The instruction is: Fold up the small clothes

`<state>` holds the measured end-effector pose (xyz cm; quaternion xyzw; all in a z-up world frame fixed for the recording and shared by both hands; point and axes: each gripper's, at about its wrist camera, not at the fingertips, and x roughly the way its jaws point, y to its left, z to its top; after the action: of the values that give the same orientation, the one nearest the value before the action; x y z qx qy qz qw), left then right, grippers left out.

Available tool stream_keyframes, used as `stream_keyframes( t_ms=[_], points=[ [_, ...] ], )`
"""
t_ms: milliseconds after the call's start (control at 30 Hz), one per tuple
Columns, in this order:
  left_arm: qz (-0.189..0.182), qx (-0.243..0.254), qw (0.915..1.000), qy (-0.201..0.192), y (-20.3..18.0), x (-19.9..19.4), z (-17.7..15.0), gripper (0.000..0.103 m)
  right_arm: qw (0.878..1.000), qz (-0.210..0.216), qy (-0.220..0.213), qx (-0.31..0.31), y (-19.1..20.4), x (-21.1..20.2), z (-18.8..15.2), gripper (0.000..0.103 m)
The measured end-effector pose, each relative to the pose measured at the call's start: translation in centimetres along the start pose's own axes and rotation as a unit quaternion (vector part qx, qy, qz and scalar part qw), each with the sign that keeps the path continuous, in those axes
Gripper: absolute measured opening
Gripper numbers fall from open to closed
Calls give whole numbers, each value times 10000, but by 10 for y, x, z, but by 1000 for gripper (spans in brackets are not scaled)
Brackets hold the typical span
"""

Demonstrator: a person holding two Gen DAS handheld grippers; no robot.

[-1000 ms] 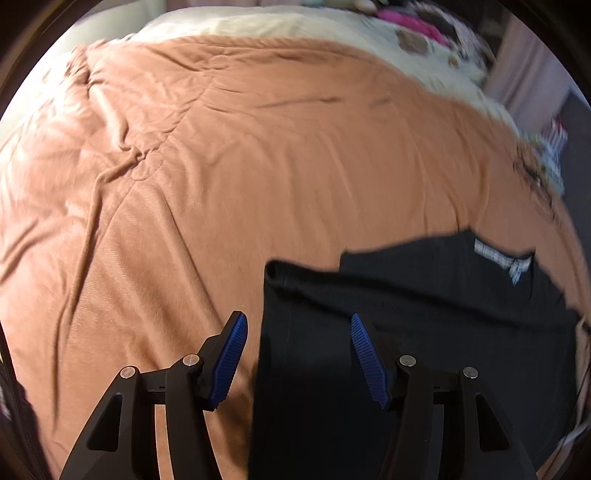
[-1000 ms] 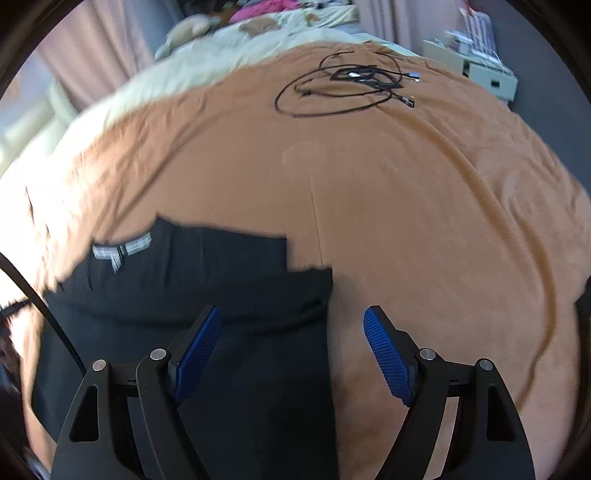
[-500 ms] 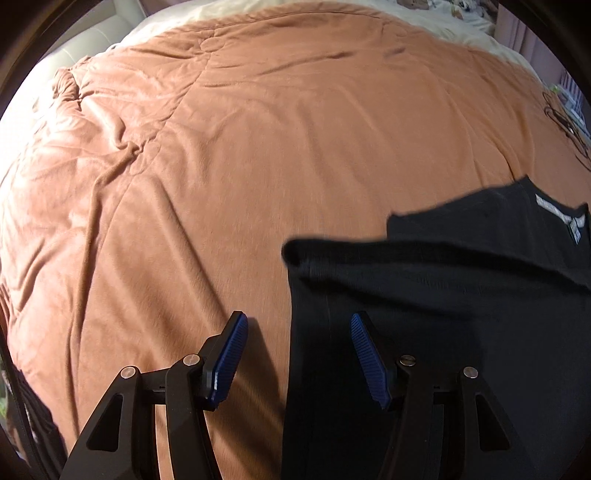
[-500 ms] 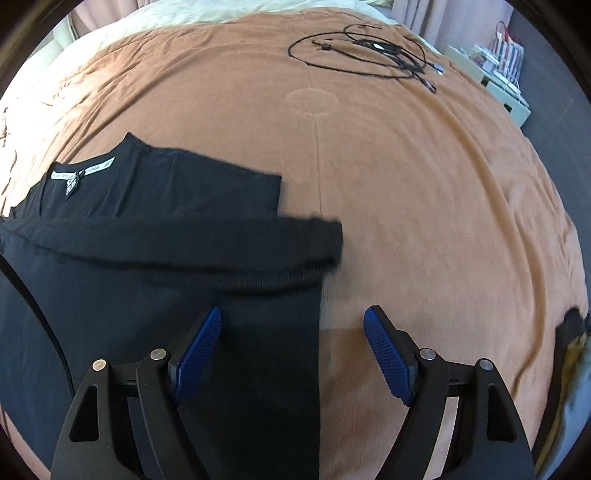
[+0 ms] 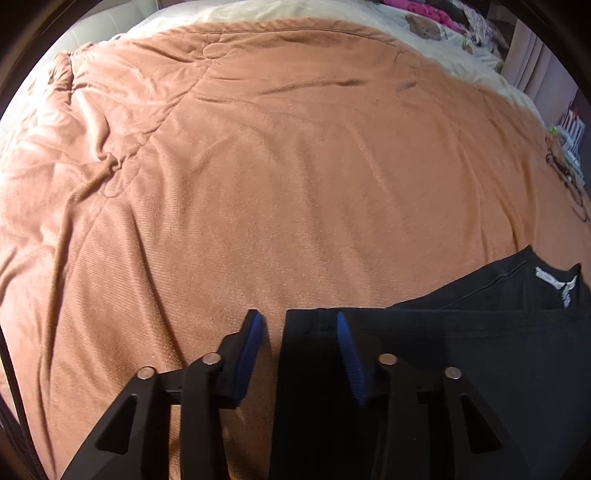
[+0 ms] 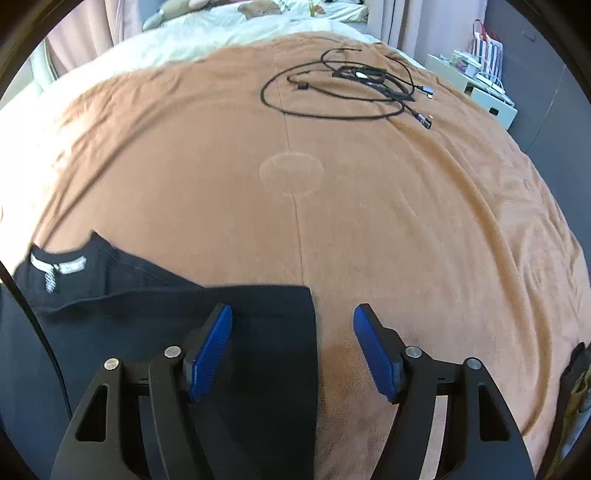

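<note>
A black top (image 5: 461, 369) lies flat on the orange-brown blanket (image 5: 295, 184), its white neck label (image 5: 554, 277) toward the far side and a folded layer lying across it below the collar. My left gripper (image 5: 299, 325) straddles the fold's left corner; its jaws are closing, and the blue pads (image 5: 255, 332) do not press the cloth. In the right wrist view the same top (image 6: 166, 332) fills the lower left. My right gripper (image 6: 291, 315) straddles the right corner of the fold, jaws closing, with the edge between the pads and not pinched.
A coil of black cables (image 6: 343, 88) lies on the far part of the blanket. A white shelf unit (image 6: 480, 85) stands past the bed's right side. Cream bedding with soft toys (image 5: 424, 26) lies at the far end. Something dark sits at the right edge (image 6: 576, 387).
Both grippers have come down and closer to the top, so its fold corners now sit between the fingertips. Both pairs of jaws have narrowed.
</note>
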<state>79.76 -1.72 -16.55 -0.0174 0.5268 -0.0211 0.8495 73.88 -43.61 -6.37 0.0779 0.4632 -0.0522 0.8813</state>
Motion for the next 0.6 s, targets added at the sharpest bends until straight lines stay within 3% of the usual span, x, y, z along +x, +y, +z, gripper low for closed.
stream_keyframes(
  t_ms=[133, 233, 333, 400, 433, 500, 567, 600],
  points=[
    [-169, -87, 9998, 1, 1, -4, -4, 35, 9994, 288, -6, 190, -19, -9, -7, 65],
    [-299, -235, 9993, -4, 3, -8, -8, 22, 9987, 411, 193, 219, -25, -4, -18, 60],
    [-274, -355, 9990, -28, 4, -13, -13, 15, 9963, 639, 416, 388, -30, 12, -22, 47],
    [-198, -368, 9991, -49, 2, -18, -14, 5, 9957, 713, 319, 491, -35, 16, -17, 39],
    [-148, -345, 9993, -37, 2, -22, -15, 4, 9953, 778, 283, 509, -36, 16, -14, 33],
    [-191, -398, 9990, -79, 3, -31, -15, 4, 9929, 988, 273, 604, -40, 15, -13, 12],
    [-150, -392, 9990, -144, 4, -40, -14, 4, 9927, 1008, 280, 606, -42, 13, -10, 0],
    [-161, -376, 9990, -177, 4, -46, -14, 4, 9925, 1033, 240, 614, -44, 9, -10, 0]
  ],
)
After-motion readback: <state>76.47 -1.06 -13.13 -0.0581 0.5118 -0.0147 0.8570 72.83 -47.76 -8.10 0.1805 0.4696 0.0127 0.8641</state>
